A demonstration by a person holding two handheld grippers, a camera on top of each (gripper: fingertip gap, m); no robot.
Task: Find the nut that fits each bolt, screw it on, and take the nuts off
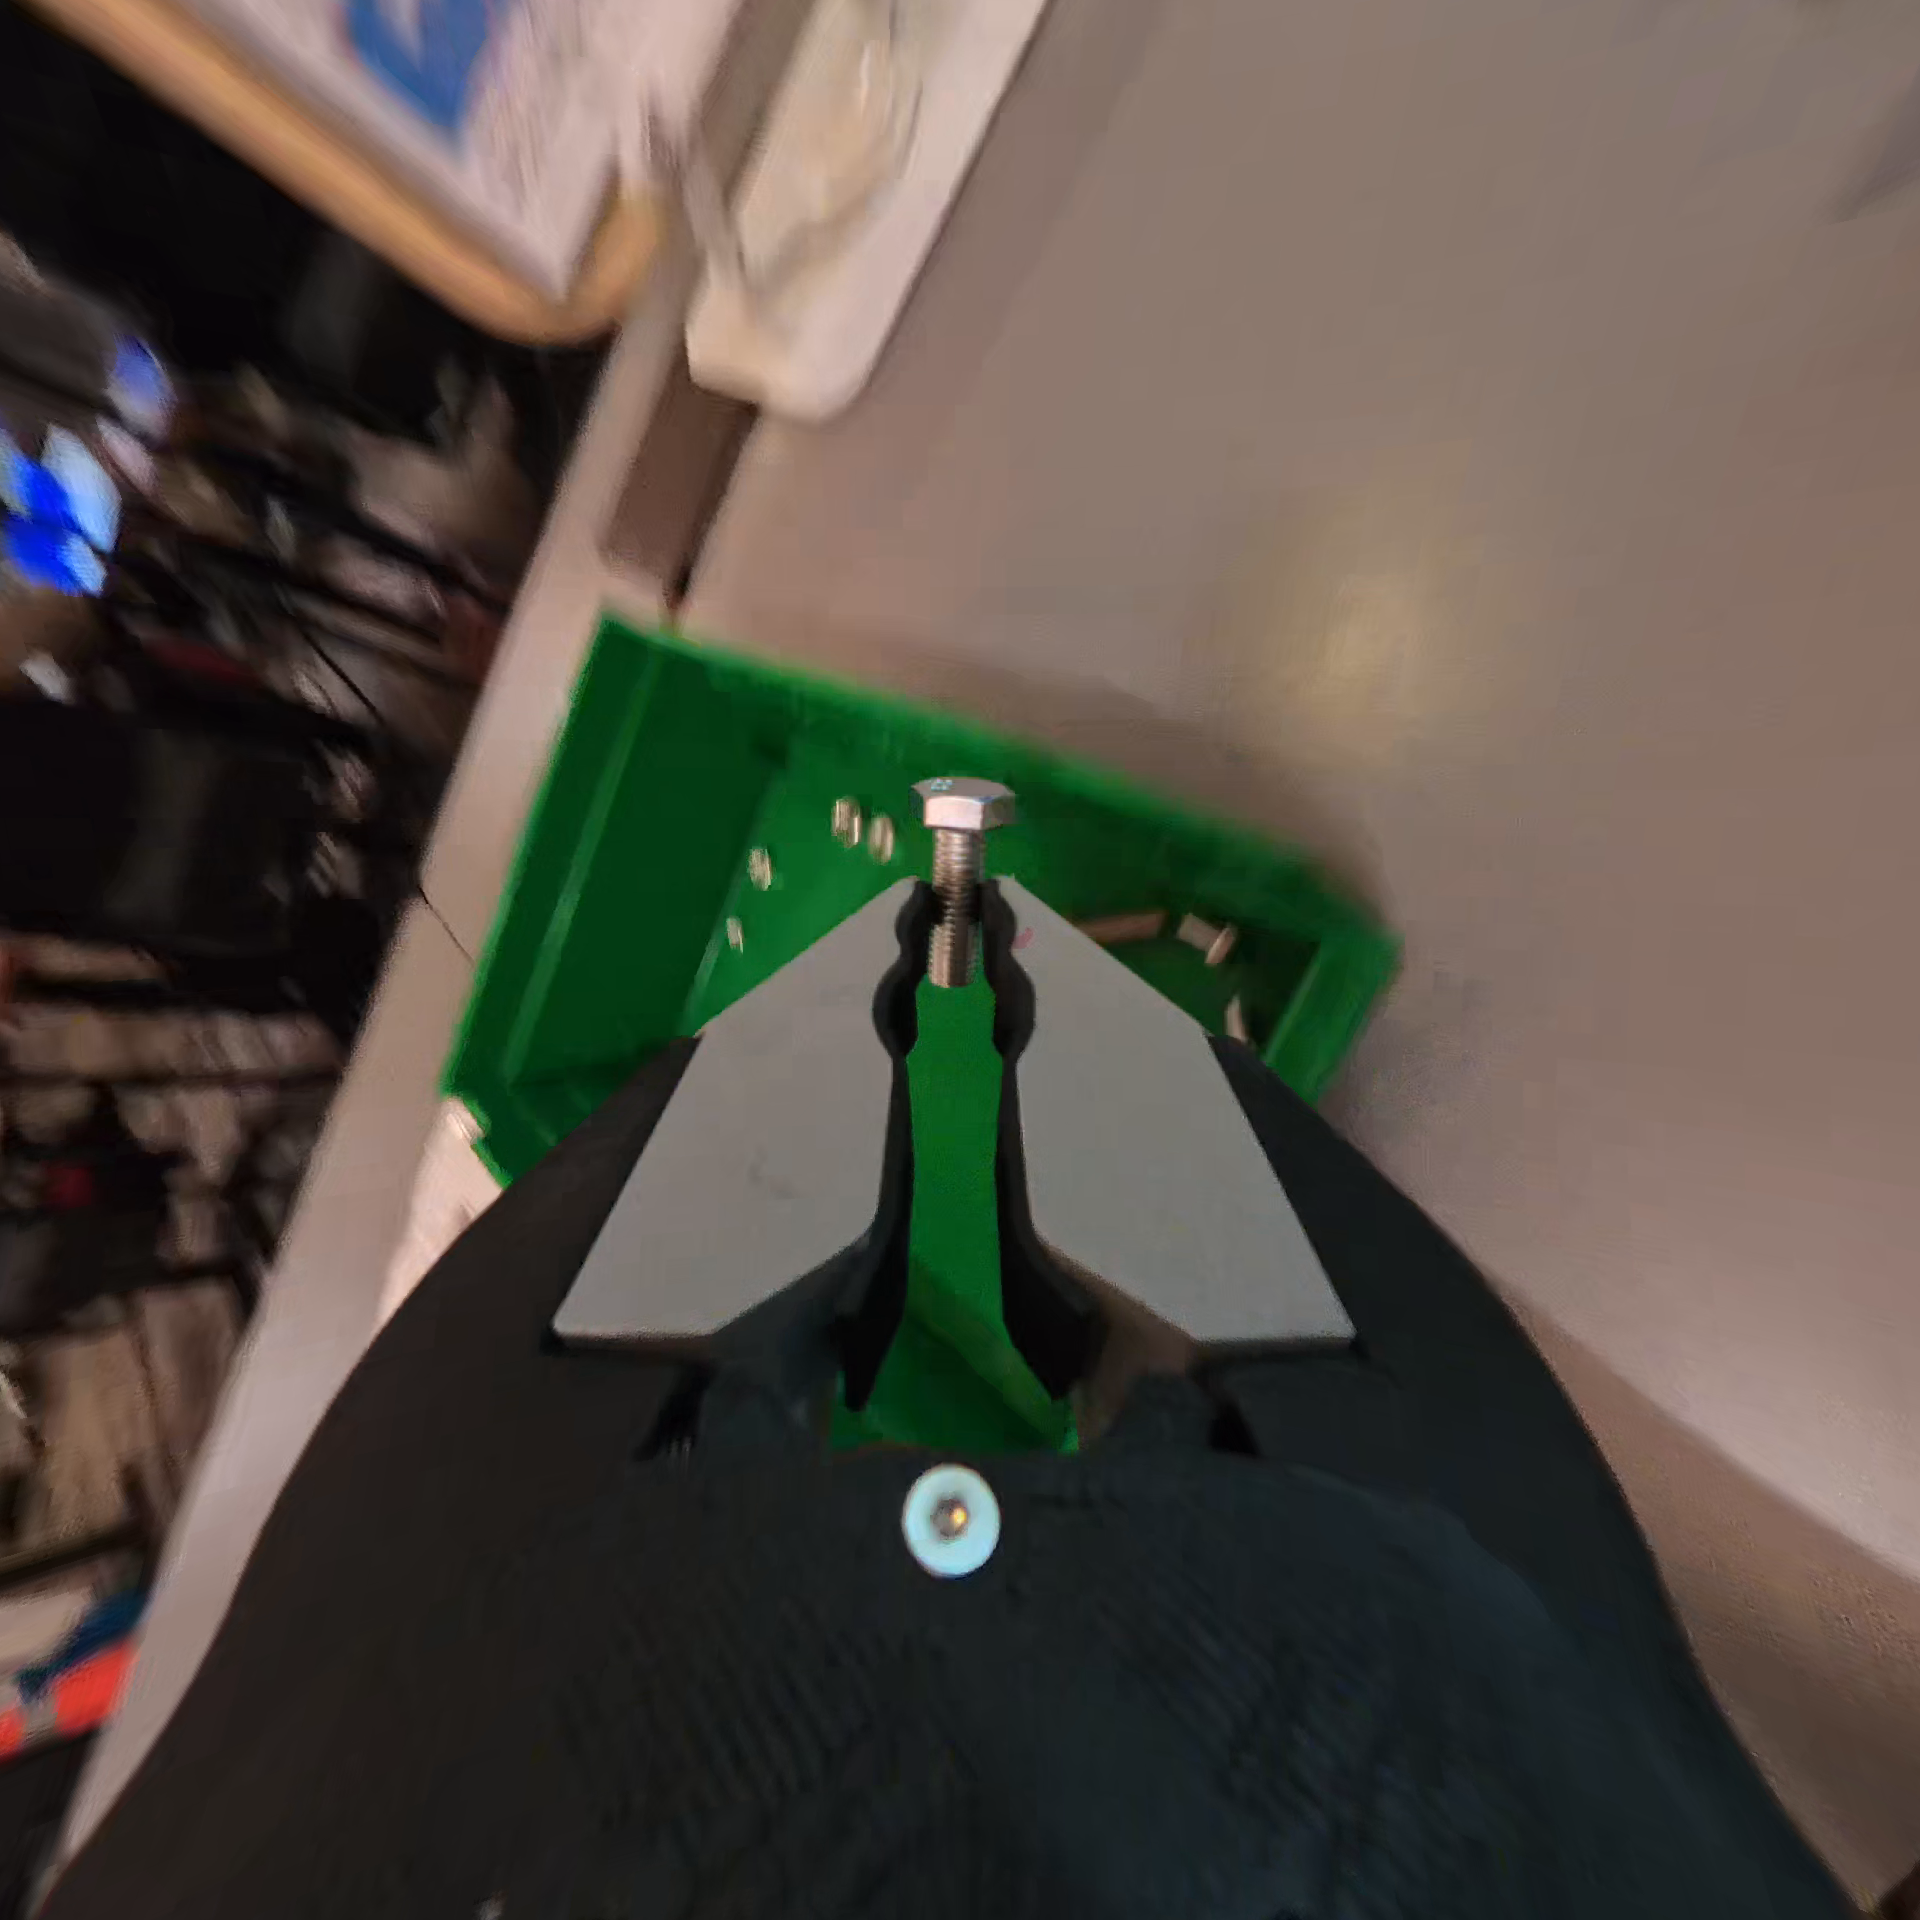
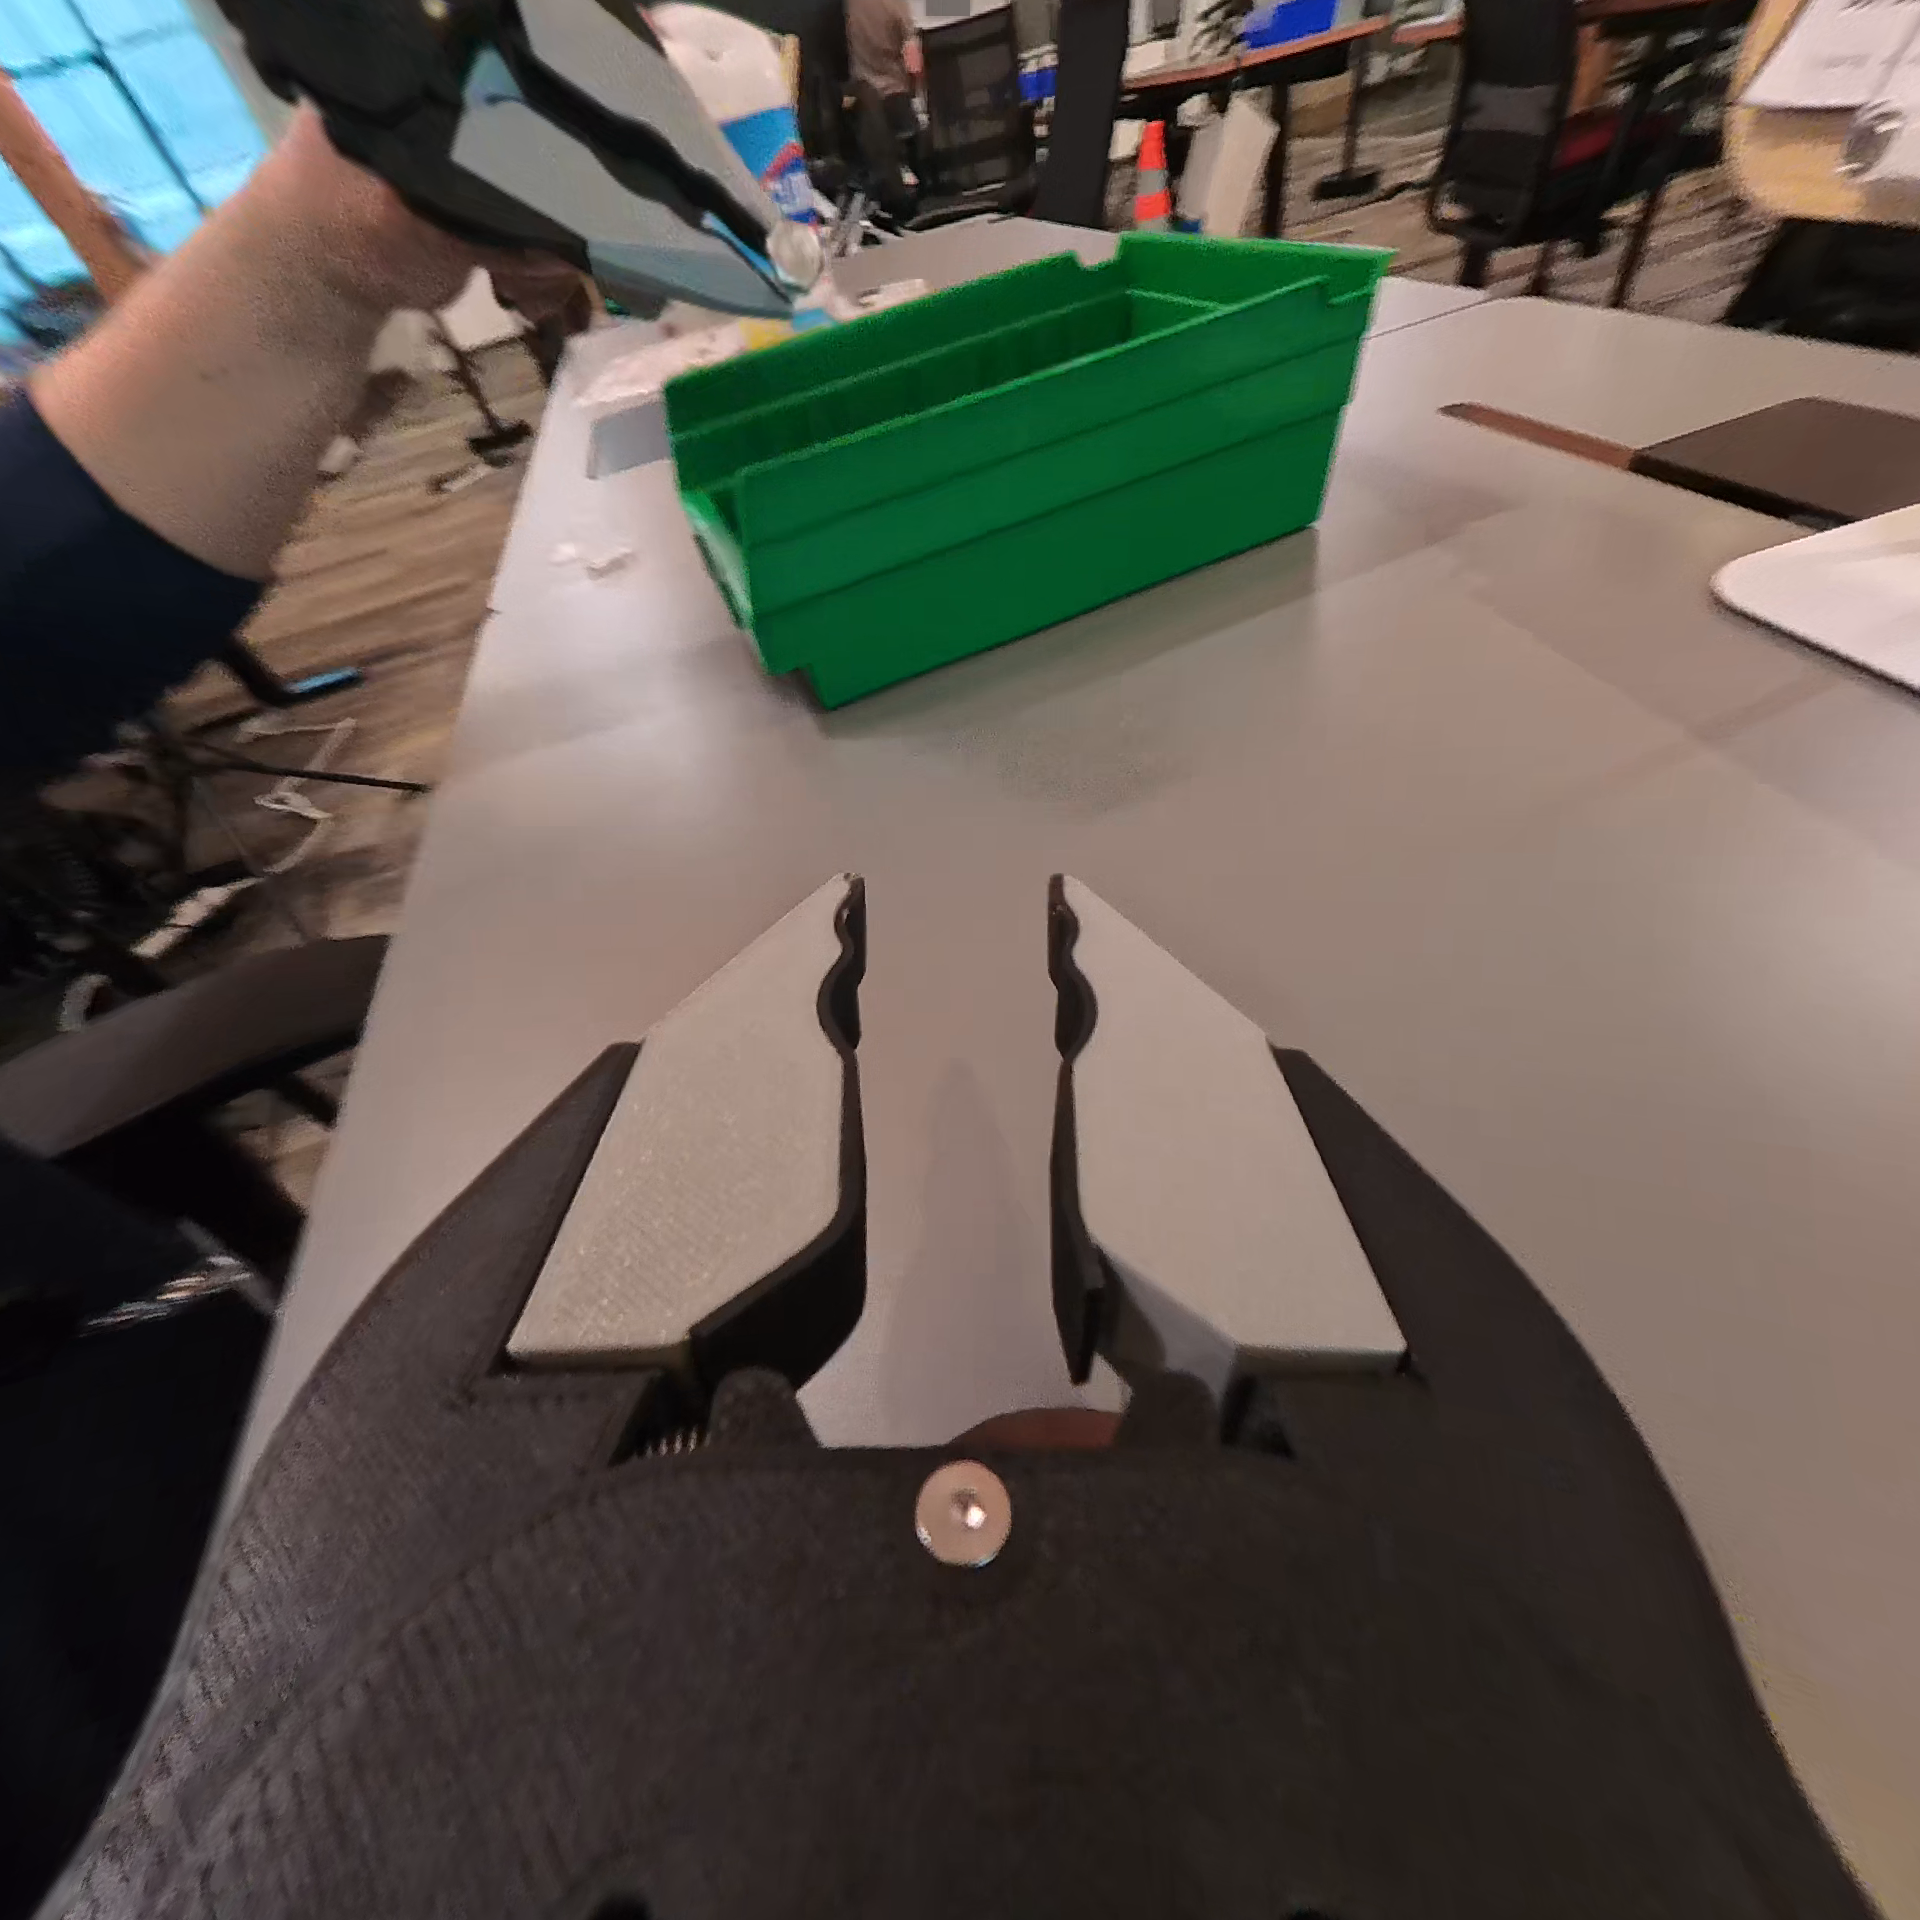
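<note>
left gripper (image 1: 956,899): fingers clamped on bolt (image 1: 958,868) shank, head exposed, lifted above green bin (image 2: 1039,468) | right gripper (image 2: 954,904): fingers apart, empty, low over surface (image 2: 1351,831), likely free to fetch 1 nut

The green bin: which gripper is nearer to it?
Left. The left gripper hangs above the green bin, holding a bolt; the right gripper sits back over the table.

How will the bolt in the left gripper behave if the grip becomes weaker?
The bolt is shiny metal, so it will probably slip easily. The left gripper pinches only its thin threaded shank, with the hex head beyond the fingertips, so it may tilt or pivot. If dropped, it would likely fall into the green bin below.
</note>
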